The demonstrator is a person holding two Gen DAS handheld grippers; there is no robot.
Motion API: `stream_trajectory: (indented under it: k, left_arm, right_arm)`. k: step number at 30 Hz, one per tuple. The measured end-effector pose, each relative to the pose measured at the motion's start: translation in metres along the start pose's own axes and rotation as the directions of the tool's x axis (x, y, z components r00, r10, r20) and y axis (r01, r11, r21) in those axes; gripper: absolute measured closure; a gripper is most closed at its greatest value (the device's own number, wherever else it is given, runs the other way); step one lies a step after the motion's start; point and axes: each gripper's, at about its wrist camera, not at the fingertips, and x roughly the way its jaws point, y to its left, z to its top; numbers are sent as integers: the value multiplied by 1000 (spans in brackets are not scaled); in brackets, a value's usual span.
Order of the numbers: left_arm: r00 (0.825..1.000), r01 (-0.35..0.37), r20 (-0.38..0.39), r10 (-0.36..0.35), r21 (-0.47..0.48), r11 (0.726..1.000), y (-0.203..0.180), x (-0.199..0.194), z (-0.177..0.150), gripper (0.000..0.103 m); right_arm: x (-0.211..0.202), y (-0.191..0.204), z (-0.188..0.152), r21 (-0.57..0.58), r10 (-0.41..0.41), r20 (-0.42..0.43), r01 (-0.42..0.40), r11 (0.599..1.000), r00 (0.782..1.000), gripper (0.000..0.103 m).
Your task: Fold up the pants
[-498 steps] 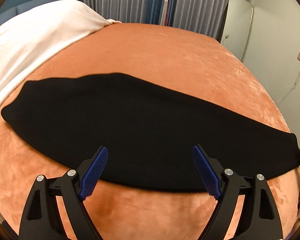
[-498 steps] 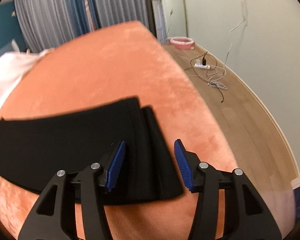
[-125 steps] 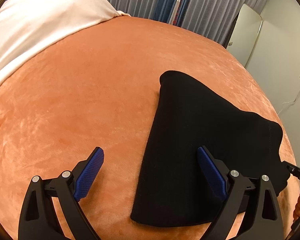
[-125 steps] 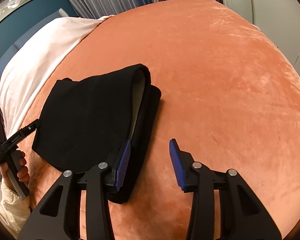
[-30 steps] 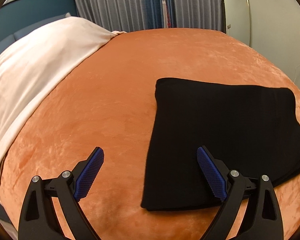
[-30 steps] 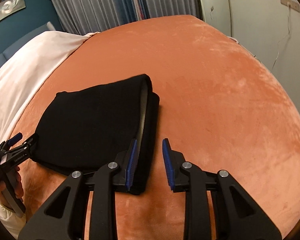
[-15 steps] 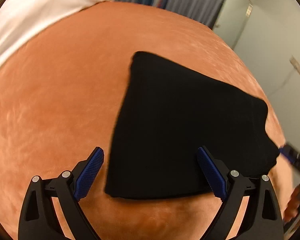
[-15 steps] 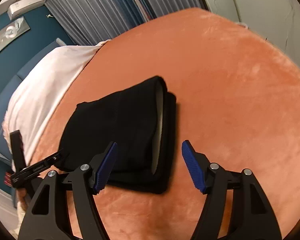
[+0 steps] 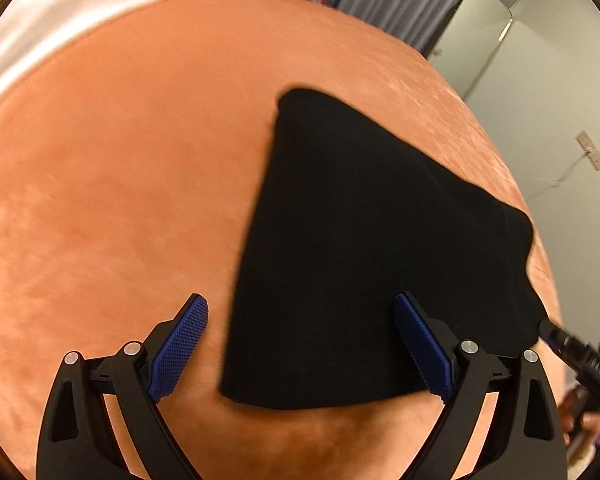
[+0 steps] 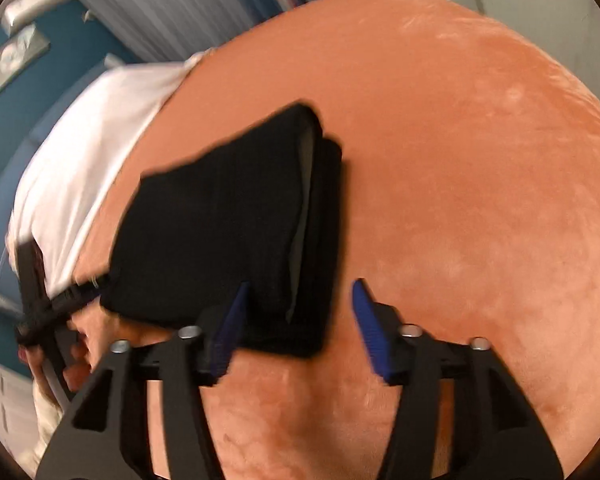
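The pants [image 9: 364, 248] lie on the bed [image 9: 120, 200] as a compact black stack, folded over more than once, with an orange velvet cover under them and a white pillow [image 10: 92, 152] toward the head of the bed. In the right wrist view we see the layered side of the stack, where a pale lining shows between the folds.

The left gripper [image 9: 300, 344] hangs over the near edge of the stack with its fingers [image 9: 178, 346] spread wide; nothing is between the pads. The right gripper [image 10: 296, 328] stands at the near corner of the layered side, its fingers [image 10: 370, 334] also apart and pressing on nothing.

We judge the cloth to be soft, limp and light: it will sag wherever it is unsupported, and the upper layers may slide off the lower ones on a careless lift. The velvet probably holds the bottom layer back when dragged. We would take hold at the thick folded edge, pinching all layers together, one gripper at each end of that edge, not at the loose open side.
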Motion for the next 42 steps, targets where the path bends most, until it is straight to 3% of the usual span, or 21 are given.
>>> stream_trajectory:
  k: [1,3,6,8,13,17,20,22,27,29,32,36,39,41,42]
  left_arm:
    - [1000,10,-17,-10,-11,1000,1,3,-1,11]
    - [999,30,-44,-32,-40,999,5,11,-2,11]
    - [998,36,-42,-39,-52,998,5,13,-2,10]
    - [997,57,-49,-59,-45,997,2,17,-3,7]
    - [996,83,-28,-85,-72,994,2,25,0,6]
    - [984,176,19,-175,-134,975,9,31,7,6]
    - [963,271,34,-269,-175,947,19,33,16,6]
    - [938,343,34,-345,-230,911,33,30,19,10]
    - [882,437,-33,-470,-314,843,57,31,25,14]
    - [868,453,-50,-494,-328,829,58,32,26,14]
    - [875,433,-98,-474,-282,857,47,34,26,14]
    - [890,390,-158,-428,-222,894,30,37,26,14]
    - [880,381,-203,-430,-241,893,24,45,32,8]
    - [873,378,-224,-434,-252,891,20,51,35,6]
    - [872,376,-229,-433,-253,891,16,54,37,6]
  right_arm:
    - [-1,-2,2,14,8,9,-8,1000,1000,26]
    - [9,-7,3,50,29,-34,-27,998,999,20]
    - [35,-14,-5,143,122,-145,-101,985,982,20]
    - [49,-9,-10,174,172,-172,-142,975,970,19]
    - [63,2,-9,170,159,-127,-137,976,979,19]
    - [65,4,-8,182,174,-95,-155,971,980,22]
    - [63,-3,-5,216,214,-94,-190,958,972,22]
    - [57,-14,-5,267,254,-109,-218,939,961,23]
    - [47,-29,-6,318,327,-145,-269,909,934,19]
    - [49,-31,-5,338,360,-142,-297,893,922,16]
    - [54,-23,-2,320,378,-169,-312,895,910,11]
    - [69,-2,4,268,330,-196,-273,924,924,5]
    - [78,3,10,239,302,-192,-254,937,934,5]
    - [80,6,11,208,267,-179,-229,951,947,13]
    - [80,4,10,192,240,-180,-205,960,954,35]
